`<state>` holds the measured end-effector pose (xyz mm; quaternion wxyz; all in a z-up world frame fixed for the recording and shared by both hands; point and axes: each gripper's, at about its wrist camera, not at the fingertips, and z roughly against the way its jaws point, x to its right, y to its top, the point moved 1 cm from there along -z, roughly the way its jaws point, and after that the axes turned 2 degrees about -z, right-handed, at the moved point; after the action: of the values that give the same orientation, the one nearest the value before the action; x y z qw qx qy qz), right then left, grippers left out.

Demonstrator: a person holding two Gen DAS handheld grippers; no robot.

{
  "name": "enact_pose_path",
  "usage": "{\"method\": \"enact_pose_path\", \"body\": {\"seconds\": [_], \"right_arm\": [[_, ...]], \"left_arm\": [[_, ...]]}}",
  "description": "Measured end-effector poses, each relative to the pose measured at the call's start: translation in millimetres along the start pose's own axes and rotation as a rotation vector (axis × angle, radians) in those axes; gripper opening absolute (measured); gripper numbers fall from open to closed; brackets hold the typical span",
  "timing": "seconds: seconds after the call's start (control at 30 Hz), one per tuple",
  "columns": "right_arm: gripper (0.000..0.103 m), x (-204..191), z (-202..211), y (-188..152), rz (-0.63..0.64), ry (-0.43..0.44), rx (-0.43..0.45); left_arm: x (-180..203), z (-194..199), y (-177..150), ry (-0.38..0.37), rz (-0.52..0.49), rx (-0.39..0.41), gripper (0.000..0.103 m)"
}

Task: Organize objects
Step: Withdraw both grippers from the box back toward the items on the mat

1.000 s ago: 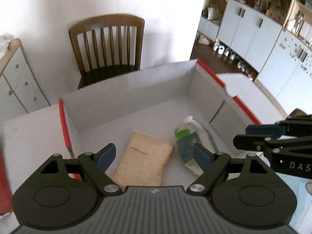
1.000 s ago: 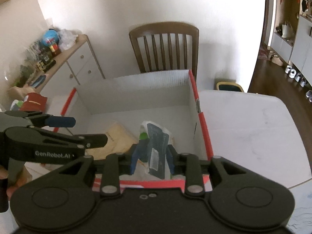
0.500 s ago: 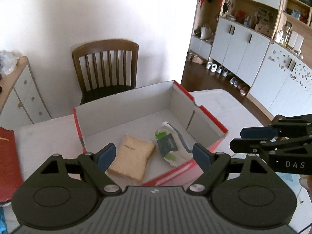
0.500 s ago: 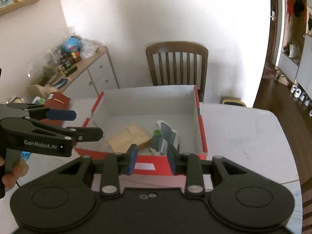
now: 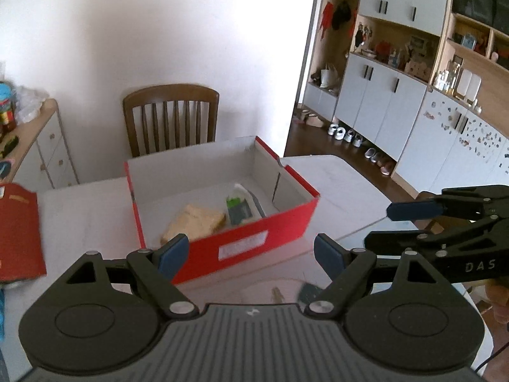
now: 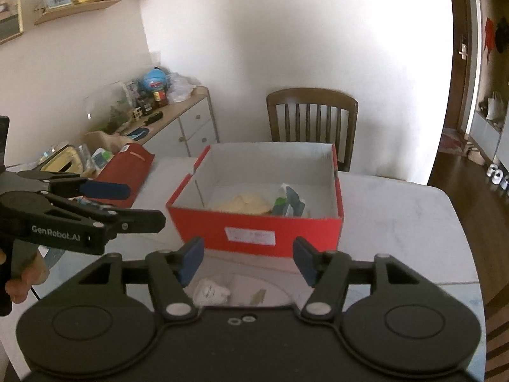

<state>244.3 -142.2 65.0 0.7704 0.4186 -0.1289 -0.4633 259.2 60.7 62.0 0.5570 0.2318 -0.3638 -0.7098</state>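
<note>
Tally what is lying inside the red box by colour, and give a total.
Tan packet: 1
Green and grey pouch: 1
Total inside the red box: 2

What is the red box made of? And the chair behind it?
The red box looks like cardboard: matte red outside, plain pale inside, with thin folded walls and a paper label. The chair looks like dark brown wood with a slight sheen, going by its slatted back.
</note>
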Motion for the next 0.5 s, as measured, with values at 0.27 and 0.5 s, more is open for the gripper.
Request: {"method": "enact_pose_path", "body": {"seconds": [0.27, 0.5], "right_arm": [[0.083, -5.6, 36.4, -39.9, 0.033, 0.001, 0.0], [0.091, -6.6, 56.3, -73.6, 0.04, -0.013, -0.008]], "left_arm": [[13.1, 32.4, -41.9, 0.032, 0.022, 0.003, 0.086], [20.9, 46.3, -84.7, 0.033, 0.073, -0.022, 0.091]]}}
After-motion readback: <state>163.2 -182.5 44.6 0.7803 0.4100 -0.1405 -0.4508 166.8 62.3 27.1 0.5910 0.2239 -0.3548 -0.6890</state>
